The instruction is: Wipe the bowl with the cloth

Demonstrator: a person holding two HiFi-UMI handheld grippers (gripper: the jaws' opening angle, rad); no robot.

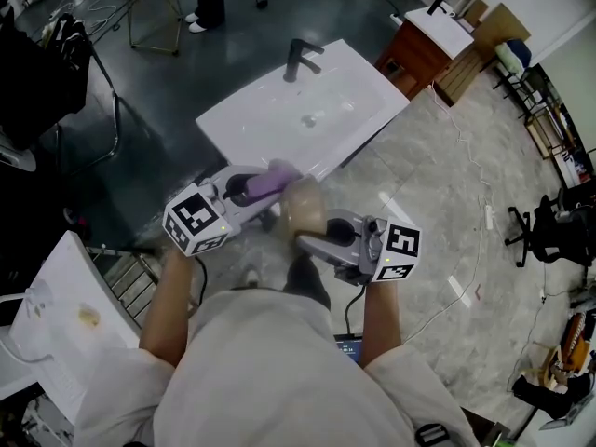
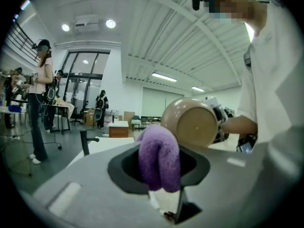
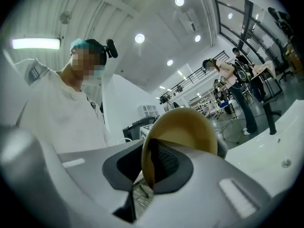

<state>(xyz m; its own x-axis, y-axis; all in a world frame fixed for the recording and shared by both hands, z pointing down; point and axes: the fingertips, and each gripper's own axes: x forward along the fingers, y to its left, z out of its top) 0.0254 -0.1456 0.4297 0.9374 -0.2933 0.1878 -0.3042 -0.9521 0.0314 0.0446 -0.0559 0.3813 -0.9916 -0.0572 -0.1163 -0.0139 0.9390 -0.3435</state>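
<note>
One bowl [image 2: 194, 122], one cloth [image 2: 159, 158]

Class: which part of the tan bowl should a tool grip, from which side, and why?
Probably the thin rim of the bowl, one jaw inside, one outside, from the person's right, as the right tool grips it: the round wall looks too wide.

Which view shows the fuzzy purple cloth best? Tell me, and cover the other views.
The left gripper view: the fuzzy purple cloth fills the centre, pinched in the left gripper. The head view shows only a small blurred part beside the round tan bowl. The right gripper view doesn't show it.
</note>
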